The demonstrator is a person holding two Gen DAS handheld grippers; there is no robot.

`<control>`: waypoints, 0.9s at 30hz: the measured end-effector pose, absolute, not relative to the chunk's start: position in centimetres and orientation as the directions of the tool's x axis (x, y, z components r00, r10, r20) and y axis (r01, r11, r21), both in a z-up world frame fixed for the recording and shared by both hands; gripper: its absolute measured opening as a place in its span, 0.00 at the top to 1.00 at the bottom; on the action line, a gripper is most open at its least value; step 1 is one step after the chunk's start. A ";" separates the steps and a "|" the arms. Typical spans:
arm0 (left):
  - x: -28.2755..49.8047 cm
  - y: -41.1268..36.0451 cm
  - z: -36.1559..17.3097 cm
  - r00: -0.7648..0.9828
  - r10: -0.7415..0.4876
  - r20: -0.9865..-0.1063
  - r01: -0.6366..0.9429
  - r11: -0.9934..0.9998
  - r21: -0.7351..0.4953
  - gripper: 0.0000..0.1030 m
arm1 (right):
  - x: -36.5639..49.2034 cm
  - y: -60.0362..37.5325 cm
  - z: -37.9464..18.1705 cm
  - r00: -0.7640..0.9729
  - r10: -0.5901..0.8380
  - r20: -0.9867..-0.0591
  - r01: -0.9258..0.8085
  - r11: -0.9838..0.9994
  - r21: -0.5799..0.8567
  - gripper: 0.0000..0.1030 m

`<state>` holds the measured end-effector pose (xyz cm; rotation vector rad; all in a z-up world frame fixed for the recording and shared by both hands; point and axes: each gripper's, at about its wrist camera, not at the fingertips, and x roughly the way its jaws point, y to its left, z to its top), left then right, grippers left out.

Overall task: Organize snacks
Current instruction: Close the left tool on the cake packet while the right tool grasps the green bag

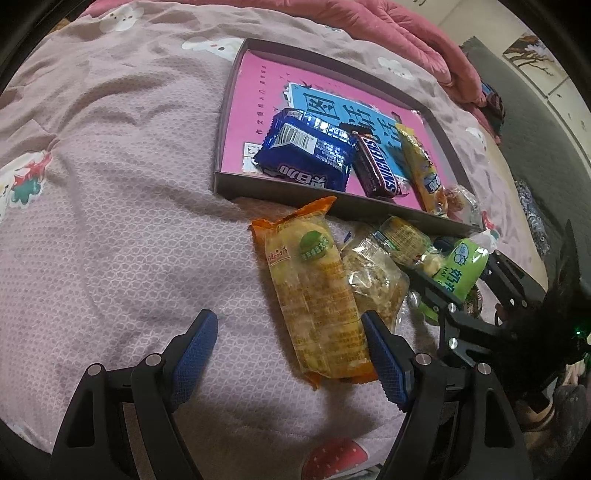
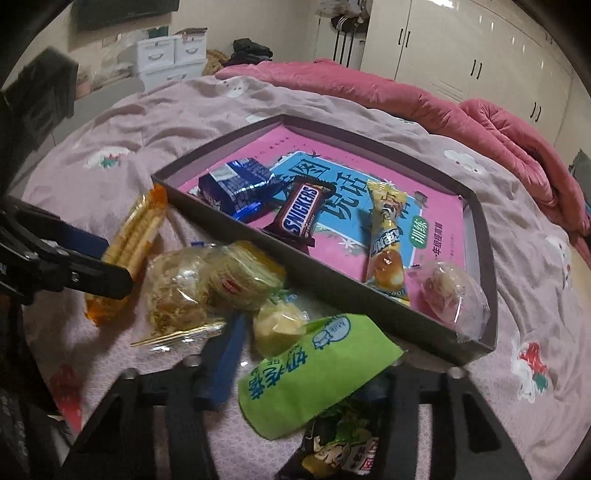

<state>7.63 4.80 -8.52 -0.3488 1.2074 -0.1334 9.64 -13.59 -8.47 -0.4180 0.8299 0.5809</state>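
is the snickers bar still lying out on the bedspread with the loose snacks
No, the snickers bar lies inside the tray, between a blue packet and a yellow packet.

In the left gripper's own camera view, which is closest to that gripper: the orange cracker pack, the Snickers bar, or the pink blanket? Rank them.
From the left gripper:
1. Orange cracker pack, by its right finger.
2. Snickers bar, inside the tray beyond.
3. Pink blanket, at the bed's far edge.

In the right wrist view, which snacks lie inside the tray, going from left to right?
Blue biscuit pack → Snickers bar → long yellow candy packet → clear-wrapped pink snack in the right corner of the tray.
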 end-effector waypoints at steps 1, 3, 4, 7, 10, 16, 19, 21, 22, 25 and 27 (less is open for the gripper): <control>7.7 4.8 -8.6 0.356 -0.286 -0.890 -0.083 0.939 -0.335 0.22 | 9.6 -13.7 -8.5 0.536 0.323 -0.780 -0.629 0.769 -0.114 0.56; 7.9 4.6 -8.7 0.359 -0.287 -0.888 -0.081 0.938 -0.336 0.22 | 9.6 -13.8 -8.4 0.537 0.334 -0.775 -0.631 0.768 -0.107 0.59; 7.9 4.6 -8.7 0.361 -0.287 -0.887 -0.083 0.938 -0.337 0.22 | 9.5 -13.8 -8.4 0.538 0.335 -0.774 -0.632 0.768 -0.106 0.60; 8.2 4.6 -8.7 0.368 -0.292 -0.883 -0.093 0.933 -0.347 0.22 | 9.3 -14.3 -8.2 0.544 0.336 -0.769 -0.617 0.781 -0.095 0.60; 8.4 4.7 -8.7 0.374 -0.301 -0.877 -0.103 0.926 -0.362 0.25 | 9.1 -15.1 -7.7 0.554 0.339 -0.760 -0.597 0.798 -0.079 0.61; 9.1 4.6 -8.9 0.374 -0.342 -0.862 -0.110 0.907 -0.407 0.45 | 8.9 -16.8 -6.8 0.572 0.341 -0.746 -0.553 0.832 -0.044 0.61; 9.2 4.3 -9.0 0.370 -0.356 -0.858 -0.104 0.902 -0.419 0.49 | 9.1 -17.1 -6.6 0.579 0.328 -0.746 -0.534 0.845 -0.043 0.61; 9.4 4.3 -9.1 0.369 -0.364 -0.855 -0.107 0.897 -0.428 0.49 | 9.2 -17.3 -6.6 0.580 0.329 -0.745 -0.529 0.848 -0.037 0.61; 9.4 4.4 -9.2 0.367 -0.370 -0.854 -0.108 0.894 -0.434 0.49 | 9.1 -17.4 -6.5 0.583 0.324 -0.745 -0.524 0.851 -0.040 0.61; 9.6 4.6 -9.5 0.358 -0.386 -0.850 -0.120 0.884 -0.452 0.49 | 8.9 -17.5 -6.3 0.589 0.318 -0.743 -0.519 0.854 -0.045 0.61; 9.8 4.6 -9.6 0.356 -0.392 -0.848 -0.124 0.880 -0.459 0.48 | 8.7 -17.5 -6.2 0.588 0.321 -0.743 -0.520 0.853 -0.043 0.61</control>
